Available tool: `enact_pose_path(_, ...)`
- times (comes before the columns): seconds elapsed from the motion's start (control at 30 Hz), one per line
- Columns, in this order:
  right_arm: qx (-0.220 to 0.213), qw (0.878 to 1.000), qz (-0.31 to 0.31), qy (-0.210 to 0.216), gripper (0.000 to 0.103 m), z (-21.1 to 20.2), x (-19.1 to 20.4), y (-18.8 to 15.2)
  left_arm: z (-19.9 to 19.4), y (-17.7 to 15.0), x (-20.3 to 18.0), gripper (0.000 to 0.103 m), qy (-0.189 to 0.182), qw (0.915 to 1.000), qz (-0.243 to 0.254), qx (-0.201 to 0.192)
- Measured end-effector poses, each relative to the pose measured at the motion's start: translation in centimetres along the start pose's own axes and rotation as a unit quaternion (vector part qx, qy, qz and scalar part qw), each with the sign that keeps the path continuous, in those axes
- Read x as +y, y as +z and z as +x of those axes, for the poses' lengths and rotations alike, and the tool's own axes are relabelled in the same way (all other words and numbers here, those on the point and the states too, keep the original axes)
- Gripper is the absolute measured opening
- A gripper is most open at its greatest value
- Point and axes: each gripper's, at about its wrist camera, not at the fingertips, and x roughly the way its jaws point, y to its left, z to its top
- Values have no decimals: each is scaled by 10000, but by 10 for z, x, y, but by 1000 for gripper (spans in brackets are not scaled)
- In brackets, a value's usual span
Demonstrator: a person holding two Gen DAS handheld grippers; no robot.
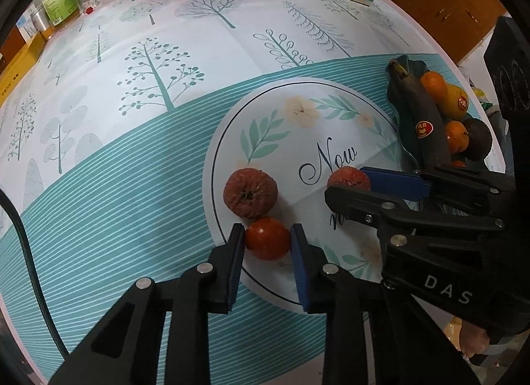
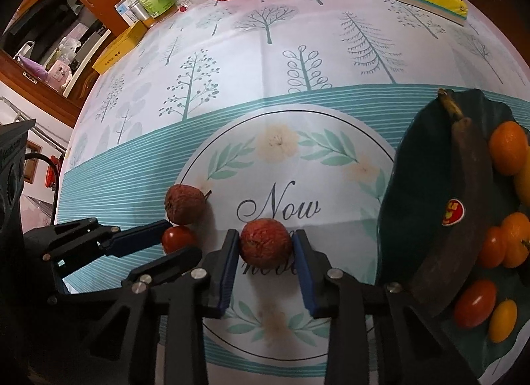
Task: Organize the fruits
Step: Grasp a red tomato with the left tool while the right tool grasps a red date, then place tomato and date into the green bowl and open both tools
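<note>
1. The left tool [image 1: 267, 240] is closed on a small red tomato [image 1: 267, 238]; both blue pads touch its sides. The tomato sits on the desk [image 1: 132, 186], at the rim of the round printed emblem in the cloth.

2. The right tool [image 2: 266, 246] is closed on a wrinkled reddish-brown fruit [image 2: 266, 242], pads pressed to its left and right flanks. It rests on the emblem just below the word "Now".

3. A second wrinkled fruit [image 1: 250, 192] lies loose, touching the tomato on its far side, stem pit facing up.

4. Handling, as I judge it: the tomato is light, smooth-skinned and soft, so it may slip or split under a hard squeeze; a gentle hold across its widest part suits it. The wrinkled fruits look dried and rough, so they should grip well and tolerate more pressure, though they may dent.

5. Orientation: all three are near-round with no clear long axis, so the angle of hold matters little. Which way the tomato's stem end faces I cannot tell.

6. To the right stands a dark green dish [image 2: 424, 139] holding a blackened banana [image 2: 463, 186], oranges and small tomatoes. The banana's long axis runs away from the cameras, stem at the far end.

7. The two held fruits likely belong in that dish; lifting the tomato may nudge the loose fruit touching it.
</note>
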Motion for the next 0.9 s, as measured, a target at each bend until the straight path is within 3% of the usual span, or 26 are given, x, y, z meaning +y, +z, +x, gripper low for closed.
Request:
enact_pose_path(0.2,-114,9999,-20,71,33,-9,0,-6,-4,-8,4,25,25,9999,-138,-71)
enact_pose_path(0.47,-405,9987,-181,248,33,-30,-1,-26,-29,-30,-6,25,356,9987,-180,-316)
enact_pose_path(0.73,-628,9964,-356,438,33,-70,-18,-52,-80,-31,-64,25,501,9958,28,-764)
enact_pose_path(0.9,-858,9949,-287,453,33,-116,-49,-63,-104,-7,-121,25,422,9939,266,-979)
